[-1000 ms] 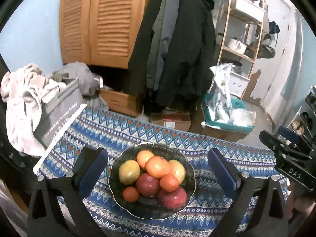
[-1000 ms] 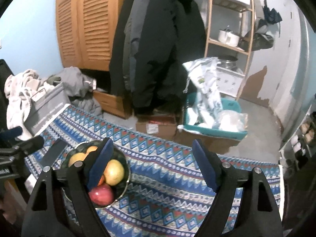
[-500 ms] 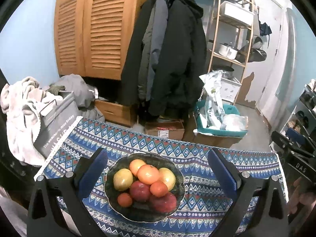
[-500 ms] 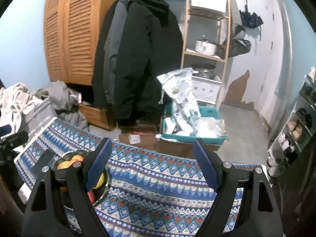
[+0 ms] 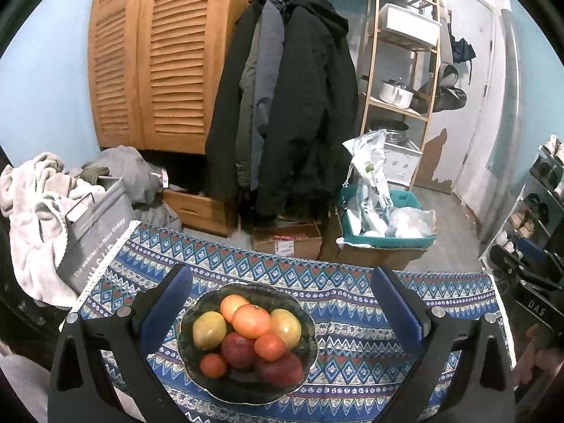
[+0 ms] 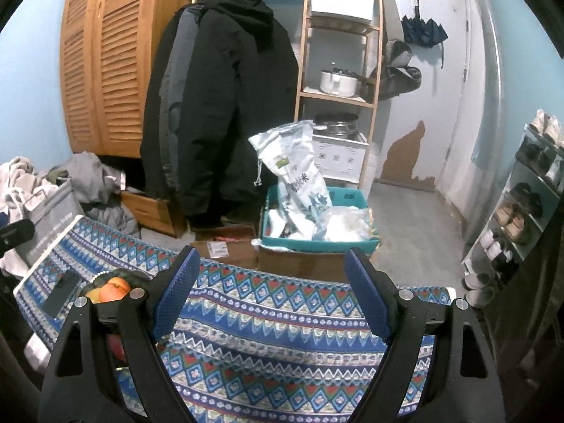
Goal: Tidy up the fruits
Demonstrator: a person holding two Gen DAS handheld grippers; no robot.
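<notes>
A dark glass bowl (image 5: 192, 352) stands on a blue patterned tablecloth (image 5: 352, 338) and holds several fruits: oranges (image 5: 251, 320), yellow-green mangoes (image 5: 209, 330) and red apples (image 5: 239, 349). My left gripper (image 5: 282, 308) is open and empty, above and behind the bowl. My right gripper (image 6: 273, 294) is open and empty over the cloth, right of the bowl; its left finger hides most of the bowl (image 6: 135, 276), with an orange (image 6: 114, 290) showing.
A grey storage box (image 5: 95, 232) with laundry stands at the table's left end. Beyond the far edge are hanging coats (image 5: 289, 105), cardboard boxes (image 5: 287, 241), a teal bin (image 5: 384, 232), a shelf rack (image 6: 338, 70) and a shoe rack (image 6: 521, 211).
Both grippers have pulled back and risen from the table, so the bowl looks smaller and lower in each view. Both stay open and empty.
</notes>
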